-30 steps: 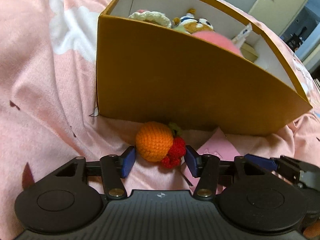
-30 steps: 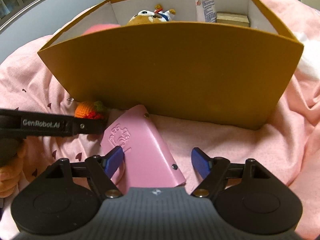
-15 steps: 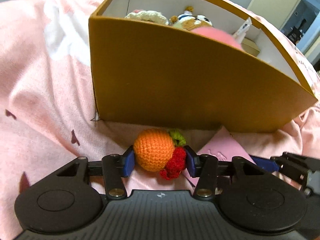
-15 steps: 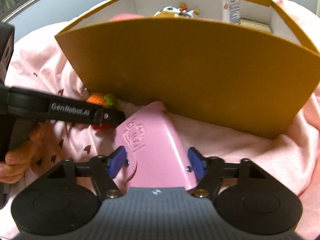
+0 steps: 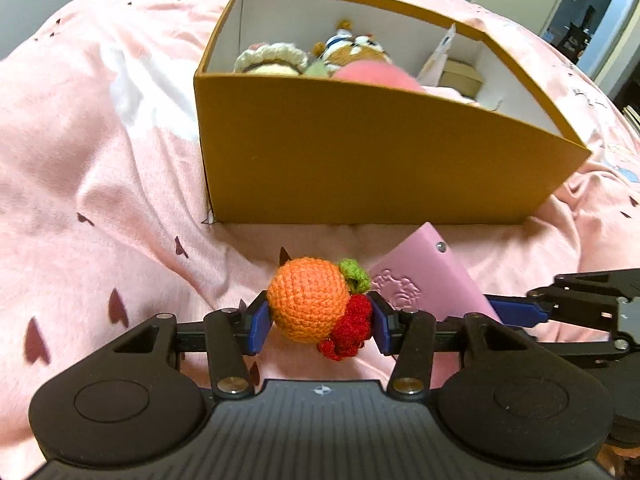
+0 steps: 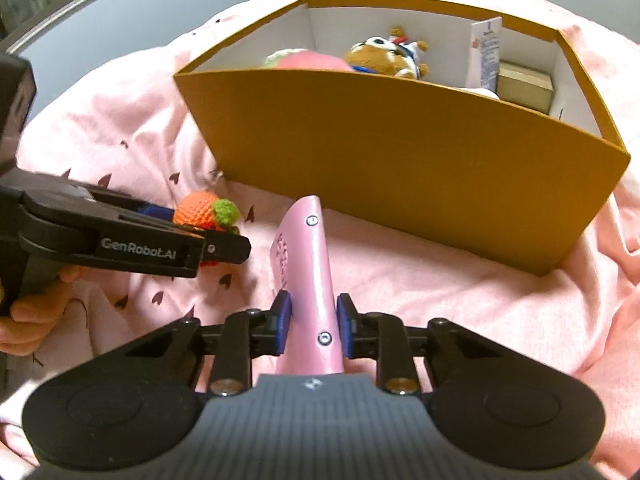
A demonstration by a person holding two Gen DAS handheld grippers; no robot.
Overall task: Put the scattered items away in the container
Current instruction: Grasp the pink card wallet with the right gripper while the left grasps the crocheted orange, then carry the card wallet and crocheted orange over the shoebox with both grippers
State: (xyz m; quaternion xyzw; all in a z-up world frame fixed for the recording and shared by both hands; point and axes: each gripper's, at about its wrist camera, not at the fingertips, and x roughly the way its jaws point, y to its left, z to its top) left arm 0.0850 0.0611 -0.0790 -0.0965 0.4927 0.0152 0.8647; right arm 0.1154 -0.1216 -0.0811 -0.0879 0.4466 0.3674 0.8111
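Crocheted fruit (image 5: pixel 316 304) sits gripped in the left tool (image 5: pixel 318 322); the right tool (image 6: pixel 313 326) is closing on a pink case (image 6: pixel 308 280). Next, probably lifting both over the box (image 5: pixel 360 160) rim.

1. You face an open box (image 5: pixel 360 168) resting on a blanket (image 5: pixel 100 200), with soft toys (image 6: pixel 384 58) and a small carton (image 6: pixel 524 86) inside it.
2. In front of the box, your left gripper (image 5: pixel 318 322) has a crocheted fruit (image 5: pixel 308 304) between its pads.
3. Just to its right, your right gripper (image 6: pixel 314 328) is closing on a flat case (image 6: pixel 310 280), which stands on edge between its pads.
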